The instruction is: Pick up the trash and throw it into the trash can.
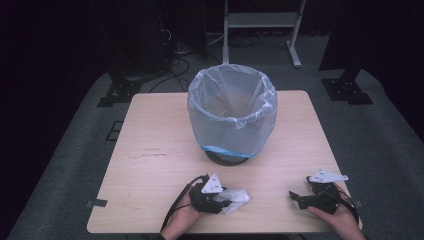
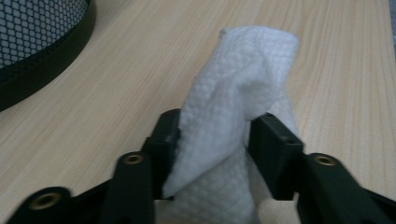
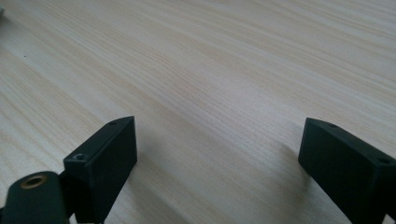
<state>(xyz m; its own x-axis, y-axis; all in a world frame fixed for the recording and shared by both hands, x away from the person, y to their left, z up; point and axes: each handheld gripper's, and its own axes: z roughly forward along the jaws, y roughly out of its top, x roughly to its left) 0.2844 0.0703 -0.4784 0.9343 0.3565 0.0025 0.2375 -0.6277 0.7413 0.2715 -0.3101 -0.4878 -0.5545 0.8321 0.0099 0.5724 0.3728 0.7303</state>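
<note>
Tissue is what I have just now: my left fingers pinch the crumpled white paper low in the high view, a little left of centre, near the bench's near edge. In the left gripper view the two black pads press into the wad from either side, and the paper stands up between them and leans toward the upper right of the frame. So I judge the step in hand to be the pick-up, with the grasp made and the lift not yet begun, since the paper looks to sit on the wood.

Next I would raise the wad clear of the bench and carry it up the frame to the bin, which stands at centre with a clear bag folded over its rim. The drop needs my left hand well above that rim before the pads let go, because the bin is tall and the paper is light and may catch on the bag's edge.

My left forearm comes in from the bottom edge, the hand low and level, the fingers pointing right. My right fingers rest at lower right, spread wide over bare wood with nothing between them, pointing left toward the tissue.
</note>
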